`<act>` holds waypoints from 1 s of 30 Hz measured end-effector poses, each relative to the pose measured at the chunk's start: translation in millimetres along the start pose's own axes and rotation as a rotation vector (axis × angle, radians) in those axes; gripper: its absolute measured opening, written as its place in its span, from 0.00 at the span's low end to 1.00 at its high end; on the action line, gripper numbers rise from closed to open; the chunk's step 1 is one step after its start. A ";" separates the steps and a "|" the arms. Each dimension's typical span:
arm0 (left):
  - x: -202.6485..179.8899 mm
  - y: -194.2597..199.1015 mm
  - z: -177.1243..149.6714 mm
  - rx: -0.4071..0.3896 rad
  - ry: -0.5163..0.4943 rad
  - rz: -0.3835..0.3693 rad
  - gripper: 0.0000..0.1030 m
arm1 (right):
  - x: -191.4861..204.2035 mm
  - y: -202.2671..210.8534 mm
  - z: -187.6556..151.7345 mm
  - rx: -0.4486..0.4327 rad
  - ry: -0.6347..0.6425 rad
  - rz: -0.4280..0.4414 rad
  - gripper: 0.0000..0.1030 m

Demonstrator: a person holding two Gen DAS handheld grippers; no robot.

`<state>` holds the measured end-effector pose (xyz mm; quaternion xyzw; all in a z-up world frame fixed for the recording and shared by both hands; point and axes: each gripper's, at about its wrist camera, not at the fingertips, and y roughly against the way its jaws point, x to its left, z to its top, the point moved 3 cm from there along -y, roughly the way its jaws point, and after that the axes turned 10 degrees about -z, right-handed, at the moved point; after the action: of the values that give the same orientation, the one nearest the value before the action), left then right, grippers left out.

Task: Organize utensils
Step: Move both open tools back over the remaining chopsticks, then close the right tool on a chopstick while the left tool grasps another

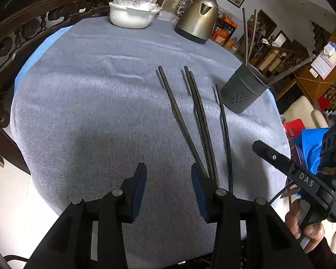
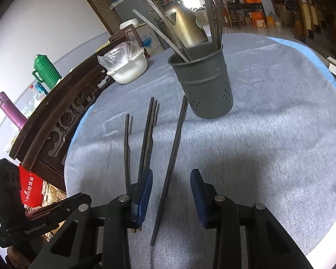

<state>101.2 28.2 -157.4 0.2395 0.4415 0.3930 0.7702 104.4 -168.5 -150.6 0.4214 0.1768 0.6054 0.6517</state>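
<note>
Several dark chopsticks [image 1: 201,123] lie side by side on the grey tablecloth [image 1: 100,103]. A grey perforated holder [image 1: 242,89] to their right has more chopsticks standing in it. My left gripper [image 1: 169,176] is open just above the cloth with nothing between its fingers, and the near ends of the chopsticks lie just right of its right finger. In the right wrist view, my right gripper [image 2: 171,179] is open astride one single chopstick [image 2: 174,148], and the pads are not touching it. The other chopsticks [image 2: 147,139] lie left of its left finger. The holder [image 2: 206,85] stands beyond.
A brass-coloured kettle [image 1: 199,18] and a white bowl with a plastic bag [image 1: 132,13] stand at the table's far edge. Carved dark wooden furniture [image 1: 22,33] curves along the left side. The cloth's edge [image 1: 277,116] drops off right of the holder. A person's hand [image 1: 306,228] holds the right gripper.
</note>
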 end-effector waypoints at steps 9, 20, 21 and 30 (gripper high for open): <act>-7.0 -10.9 14.8 0.002 -0.050 0.025 0.48 | 7.0 -6.1 -6.4 0.012 0.028 -0.001 0.31; -9.6 -48.4 31.1 0.092 -0.034 0.052 0.48 | 8.4 -24.5 -12.6 0.068 0.051 -0.037 0.25; -8.6 -50.1 32.8 0.094 -0.027 0.061 0.48 | 9.5 -25.1 -12.9 0.067 0.057 -0.038 0.25; -7.5 -66.6 44.2 0.110 -0.012 0.089 0.48 | 19.4 -29.9 -16.9 0.057 0.139 -0.070 0.25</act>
<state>163.6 -17.3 -179.5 0.3030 0.4467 0.4006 0.7404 115.1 -142.0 -177.8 0.3903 0.2536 0.6047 0.6462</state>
